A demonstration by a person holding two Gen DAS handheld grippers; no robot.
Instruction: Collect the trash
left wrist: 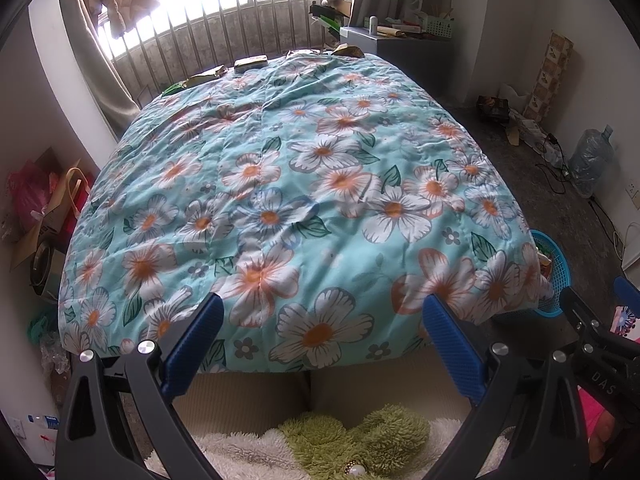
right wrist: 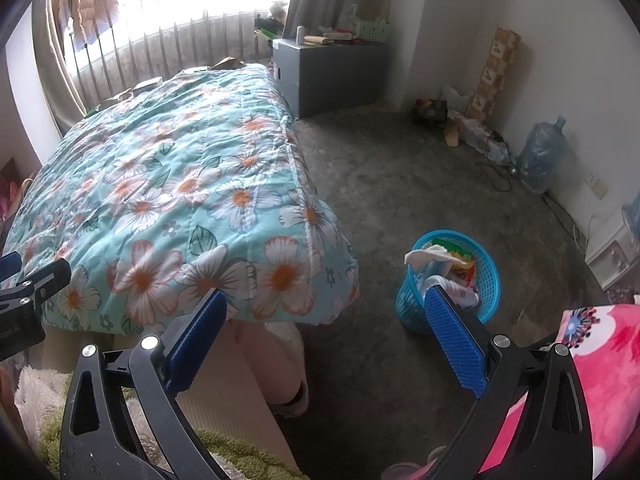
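Over the bed (left wrist: 300, 168) I count four wrappers (left wrist: 250, 63) by the rail, one full blue basket (right wrist: 486, 280) on concrete floor; both grippers' jaws wide, empty.

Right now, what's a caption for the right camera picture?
Open right gripper hovers between flowery blue quilt and trash-filled blue plastic basket.

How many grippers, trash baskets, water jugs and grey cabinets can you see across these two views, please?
Grippers: 2 (left gripper, right gripper, both open)
Trash baskets: 1 (blue basket)
Water jugs: 1 (water jug)
Grey cabinets: 1 (grey cabinet)
Total: 5
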